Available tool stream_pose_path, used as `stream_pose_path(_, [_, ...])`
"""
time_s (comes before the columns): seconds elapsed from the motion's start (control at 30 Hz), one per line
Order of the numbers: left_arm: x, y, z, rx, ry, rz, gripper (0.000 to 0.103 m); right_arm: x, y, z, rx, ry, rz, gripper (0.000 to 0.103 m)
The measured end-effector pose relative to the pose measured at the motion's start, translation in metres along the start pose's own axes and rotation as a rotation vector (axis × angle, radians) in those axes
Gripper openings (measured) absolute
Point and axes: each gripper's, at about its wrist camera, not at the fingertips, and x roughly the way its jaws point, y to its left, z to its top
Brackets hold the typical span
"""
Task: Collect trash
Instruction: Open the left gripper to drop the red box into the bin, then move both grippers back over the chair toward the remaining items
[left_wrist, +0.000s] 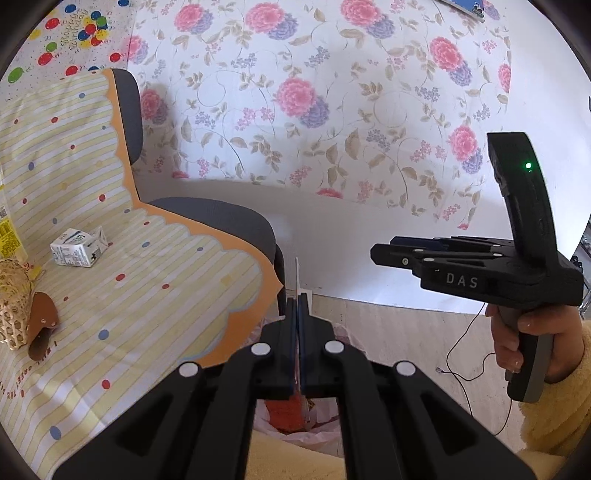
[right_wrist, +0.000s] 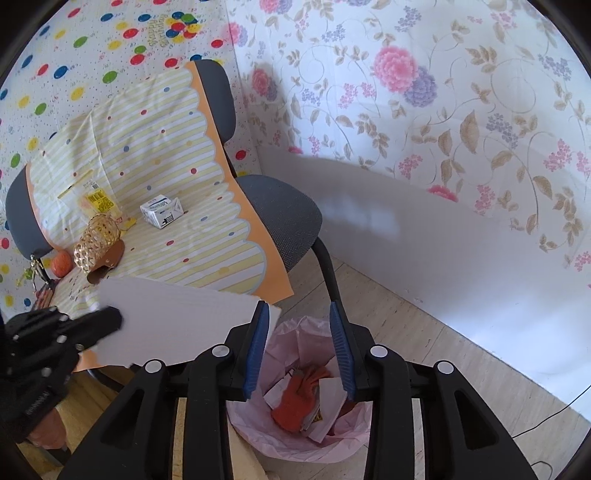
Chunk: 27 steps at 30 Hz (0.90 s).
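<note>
My left gripper (left_wrist: 297, 300) is shut on a thin white sheet of paper (left_wrist: 297, 275), seen edge-on; in the right wrist view the sheet (right_wrist: 177, 325) is flat and wide, held by the left gripper (right_wrist: 110, 321) above and left of the bin. A bin lined with a pink bag (right_wrist: 295, 435) stands on the floor and holds white papers and an orange glove (right_wrist: 299, 398). My right gripper (right_wrist: 299, 314) is open and empty over the bin; it also shows in the left wrist view (left_wrist: 376, 253). A small white carton (left_wrist: 79, 247) (right_wrist: 161, 211) lies on the chair.
A grey chair (right_wrist: 288, 218) draped with a striped dotted cloth (left_wrist: 147, 295) stands left of the bin. On it are a woven bamboo holder (right_wrist: 96, 240), a brown leather piece (left_wrist: 42, 325), yellow packaging (right_wrist: 98, 201) and an orange ball (right_wrist: 61, 263). Floral sheet covers the wall (left_wrist: 332, 110).
</note>
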Motion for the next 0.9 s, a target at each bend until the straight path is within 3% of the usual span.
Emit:
stream_pose_path(0.07, [0.009,0.001,0.000,-0.008,0.017,0.020,0.001,0.000,-0.004,-0.001,0.008,0.001,0.001,0.037])
stream_pose_path(0.1, [0.012,0.003,0.000,-0.012,0.024,0.030,0.013,0.000,-0.005,-0.001,0.011,0.003,0.000,0.037])
stream_pose_path(0.13, [0.015,0.004,0.000,-0.019,0.028,0.044,0.034,0.001,-0.006,-0.001,0.012,0.006,0.001,0.037])
stream_pose_path(0.17, [0.015,0.007,0.000,-0.031,0.025,0.056,0.040,0.002,-0.006,-0.002,0.012,0.008,0.002,0.037])
stream_pose_path(0.67, [-0.026,0.058,-0.011,-0.148,0.003,0.231,0.043,0.008,0.029,0.007,-0.031,0.000,0.069,0.037])
stream_pose_path(0.9, [-0.051,0.085,-0.019,-0.212,-0.004,0.317,0.054,0.014,0.058,0.023,-0.056,-0.029,0.155,0.037])
